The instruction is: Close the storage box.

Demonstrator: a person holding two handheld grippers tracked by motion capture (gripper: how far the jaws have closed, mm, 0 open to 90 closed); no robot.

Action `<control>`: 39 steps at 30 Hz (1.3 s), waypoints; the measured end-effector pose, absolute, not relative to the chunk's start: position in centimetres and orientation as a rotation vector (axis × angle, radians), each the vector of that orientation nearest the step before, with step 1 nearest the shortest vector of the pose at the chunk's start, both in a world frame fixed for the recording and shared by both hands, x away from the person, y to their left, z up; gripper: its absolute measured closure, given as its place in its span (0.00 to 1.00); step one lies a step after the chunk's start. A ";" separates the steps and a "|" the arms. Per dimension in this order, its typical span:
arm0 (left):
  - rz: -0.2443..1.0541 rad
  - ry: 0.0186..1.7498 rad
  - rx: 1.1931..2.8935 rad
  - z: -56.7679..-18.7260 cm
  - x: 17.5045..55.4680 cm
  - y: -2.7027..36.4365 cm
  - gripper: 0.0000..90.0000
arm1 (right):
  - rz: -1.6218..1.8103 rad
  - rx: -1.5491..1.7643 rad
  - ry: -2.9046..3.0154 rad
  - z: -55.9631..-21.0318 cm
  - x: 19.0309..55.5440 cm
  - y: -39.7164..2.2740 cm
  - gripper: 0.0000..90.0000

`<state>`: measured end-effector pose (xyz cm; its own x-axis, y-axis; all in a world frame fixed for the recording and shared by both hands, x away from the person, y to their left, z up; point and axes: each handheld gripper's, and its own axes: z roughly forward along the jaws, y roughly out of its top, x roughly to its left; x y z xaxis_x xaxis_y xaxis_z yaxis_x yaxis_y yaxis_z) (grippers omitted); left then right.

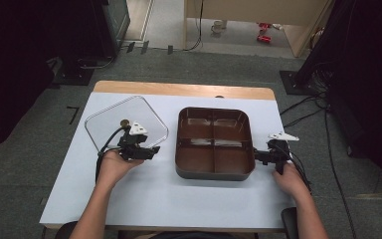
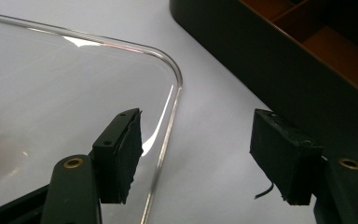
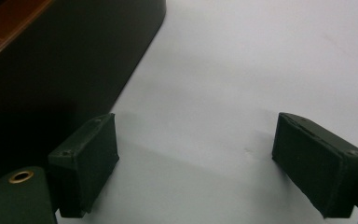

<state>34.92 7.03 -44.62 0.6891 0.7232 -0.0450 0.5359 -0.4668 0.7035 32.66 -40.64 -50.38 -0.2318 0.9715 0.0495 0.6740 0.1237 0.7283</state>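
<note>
The left gripper [image 1: 151, 152] is hovering released over the lid [image 1: 110, 122] near the table's [image 1: 179, 199] left edge; the right gripper [image 1: 256, 156] is gaping beside the tray [image 1: 214, 172].

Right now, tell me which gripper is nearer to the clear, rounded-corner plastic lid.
Left. The left gripper sits at the clear plastic lid's near right edge, jaws open astride its rim. The right gripper is open beyond the brown four-compartment tray, at its right side.
</note>
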 end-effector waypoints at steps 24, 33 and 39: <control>0.302 1.039 2.100 -43.8 39.7 9.6 0.45 | 0.894 1.586 1.966 -50.4 32.7 -40.6 0.16; 0.372 1.026 2.101 -43.2 40.9 11.2 0.46 | 0.894 1.586 1.966 -50.4 32.7 -40.6 0.16; 0.405 1.046 2.082 -43.4 41.8 12.9 0.47 | 0.896 1.586 1.964 -50.4 32.7 -40.6 0.16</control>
<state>41.78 12.93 -43.42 0.6145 0.7872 -0.0515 0.5470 -0.3782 0.7468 32.65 -40.62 -50.39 -0.2309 0.9718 0.0477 0.6731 0.1241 0.7291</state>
